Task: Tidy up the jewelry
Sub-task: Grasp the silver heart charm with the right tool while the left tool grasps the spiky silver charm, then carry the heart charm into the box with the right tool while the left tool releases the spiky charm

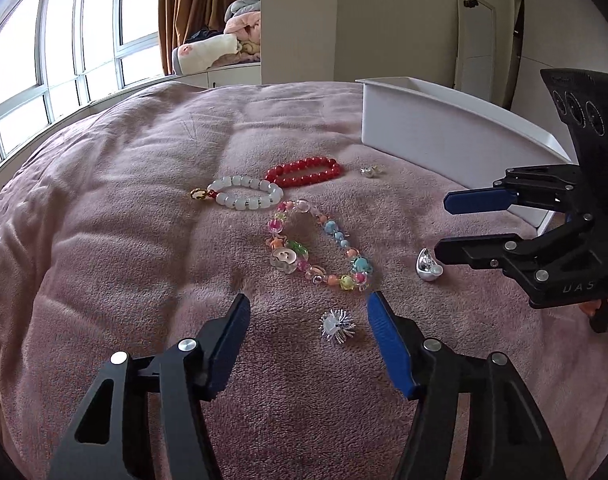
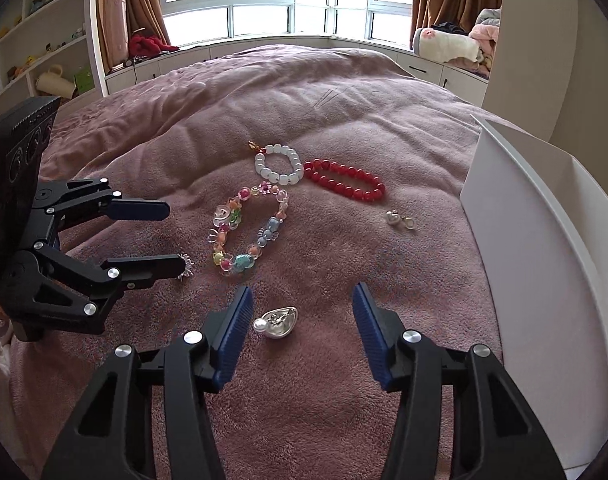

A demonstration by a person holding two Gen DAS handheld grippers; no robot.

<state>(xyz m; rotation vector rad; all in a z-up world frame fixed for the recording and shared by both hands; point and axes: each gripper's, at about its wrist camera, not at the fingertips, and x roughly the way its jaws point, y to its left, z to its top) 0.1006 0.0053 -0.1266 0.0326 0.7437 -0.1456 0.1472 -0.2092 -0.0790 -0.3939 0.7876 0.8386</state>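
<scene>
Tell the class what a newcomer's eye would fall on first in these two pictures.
Three bead bracelets on the pink blanket stand out: a red bracelet beside a white bracelet, with a multicoloured bracelet nearer. Each open hand-held gripper frames a small silver piece: the left a spiky brooch, the right a pearl earring. A white tray borders the right.

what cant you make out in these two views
- Inside of the white organizer box: both views, hidden by its own wall.
- Silver spiky brooch: right wrist view, mostly behind the left claw.
- Small silver earrings: both views, too small for detail.
- Box's far end: right wrist view, cut off.
</scene>
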